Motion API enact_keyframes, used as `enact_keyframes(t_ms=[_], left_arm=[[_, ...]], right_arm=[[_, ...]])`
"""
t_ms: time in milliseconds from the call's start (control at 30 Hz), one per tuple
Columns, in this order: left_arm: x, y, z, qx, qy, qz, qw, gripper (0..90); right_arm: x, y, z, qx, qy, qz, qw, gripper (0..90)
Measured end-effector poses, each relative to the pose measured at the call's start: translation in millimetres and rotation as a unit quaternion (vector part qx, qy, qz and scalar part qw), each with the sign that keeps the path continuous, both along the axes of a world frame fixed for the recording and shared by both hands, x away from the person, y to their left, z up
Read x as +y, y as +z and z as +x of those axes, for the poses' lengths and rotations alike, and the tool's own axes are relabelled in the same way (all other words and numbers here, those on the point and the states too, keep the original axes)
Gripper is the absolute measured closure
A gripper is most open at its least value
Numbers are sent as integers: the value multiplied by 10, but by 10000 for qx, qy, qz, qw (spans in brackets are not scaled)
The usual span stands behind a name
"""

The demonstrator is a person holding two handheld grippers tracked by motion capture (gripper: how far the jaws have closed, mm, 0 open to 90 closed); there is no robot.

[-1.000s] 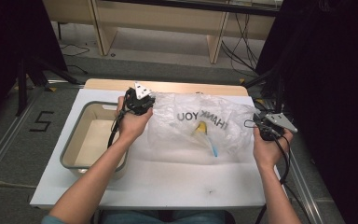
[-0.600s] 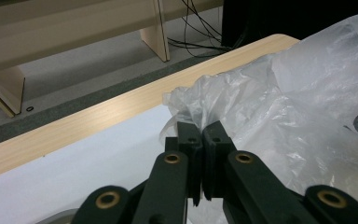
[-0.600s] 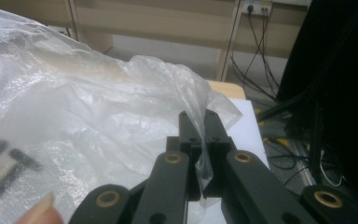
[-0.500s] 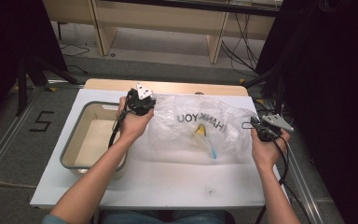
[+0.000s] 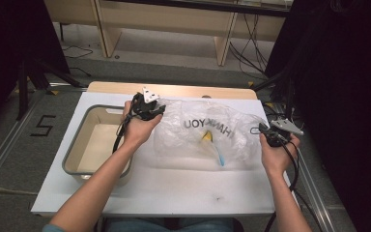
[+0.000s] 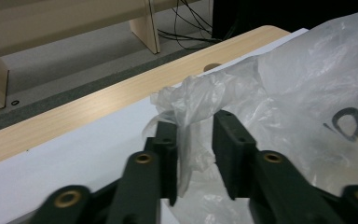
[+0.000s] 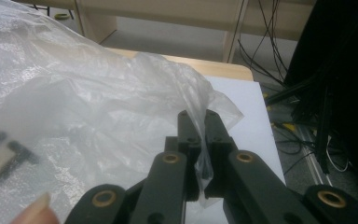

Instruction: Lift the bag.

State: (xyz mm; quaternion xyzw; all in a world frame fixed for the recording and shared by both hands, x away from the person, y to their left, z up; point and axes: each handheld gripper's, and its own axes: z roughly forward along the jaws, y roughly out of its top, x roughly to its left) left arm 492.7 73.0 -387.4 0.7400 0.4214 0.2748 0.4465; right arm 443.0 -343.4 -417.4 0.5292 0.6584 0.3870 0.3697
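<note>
While a person's two forearms reach in from the near edge of the white table (image 5: 174, 188), a shallow grey-rimmed rectangular tray (image 5: 77, 145) with a cream floor sits at the far left. Just right of it, the left gripper (image 6: 193, 154) is at the left corner of a crumpled clear plastic bag (image 5: 207, 133) printed with black letters. Its jaws have just been opening and now stand released, with a twist of bag film hanging loose between them, touching one pad at most. The bag lies spread across the middle of the table, with a small yellow and blue object (image 5: 211, 144) inside, too blurred to identify. At the right, the right gripper (image 7: 198, 140) is clenched, pinching the bag's right corner tightly between its pads.
</note>
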Motion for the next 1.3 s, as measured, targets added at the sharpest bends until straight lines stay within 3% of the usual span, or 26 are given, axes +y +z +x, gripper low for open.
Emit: enact_keyframes(t_ms=[67,200,333,600,733,900,1067,1300], left_arm=[[-2,15,-18,24,0,-84,10000,559],[-2,63,-65,-127,71,-99,9998,373],[37,138,-110,-312,159,-251,9991,315],[124,227,-178,-292,144,-613,9976,275],[207,279,-186,-344,209,-887,9952,271],[262,278,-163,-320,245,-829,9957,271],[235,280,-212,-293,79,-714,9970,256],[267,320,-243,-424,100,-801,9958,252]], right_arm=[[0,4,0,3,-6,13,10000,880],[1,0,3,7,-16,1,10000,875],[-3,6,2,-4,-33,7,10000,877],[-15,-2,12,42,-127,-2,9999,889],[-22,-14,19,108,-157,-5,9998,887],[-20,-22,34,133,-160,-20,9998,863],[-16,-9,38,107,-148,-1,9998,748],[-67,22,28,-50,-191,64,9998,560]])
